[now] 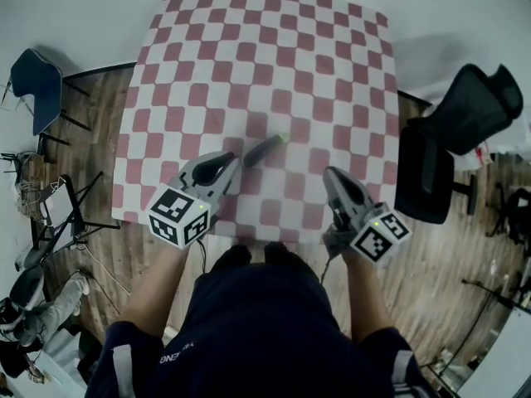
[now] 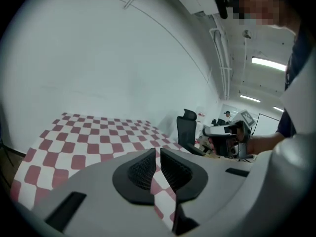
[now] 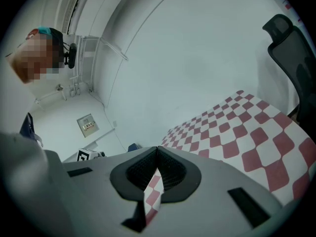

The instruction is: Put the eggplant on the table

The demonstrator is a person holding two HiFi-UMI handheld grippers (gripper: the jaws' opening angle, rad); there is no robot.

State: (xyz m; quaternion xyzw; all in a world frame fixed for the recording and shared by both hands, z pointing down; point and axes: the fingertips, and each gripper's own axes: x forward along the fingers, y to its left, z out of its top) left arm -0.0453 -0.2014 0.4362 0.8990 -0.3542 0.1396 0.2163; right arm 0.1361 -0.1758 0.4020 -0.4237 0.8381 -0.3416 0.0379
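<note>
A dark eggplant (image 1: 262, 149) with a green stem end lies on the red-and-white checkered table (image 1: 265, 48), near its front middle. No gripper touches it. My left gripper (image 1: 235, 157) hovers just left of the eggplant's dark end; its jaws stand nearly together with nothing between them (image 2: 157, 152). My right gripper (image 1: 328, 173) hangs over the front right of the cloth, jaws together and empty (image 3: 157, 148). The eggplant shows in neither gripper view; both views look level across the checkered cloth toward a white wall.
A black office chair (image 1: 465, 118) stands close to the table's right edge. A blue chair (image 1: 37, 85) and dark stands (image 1: 62, 214) are on the wooden floor at the left. The table's front edge runs just ahead of my body.
</note>
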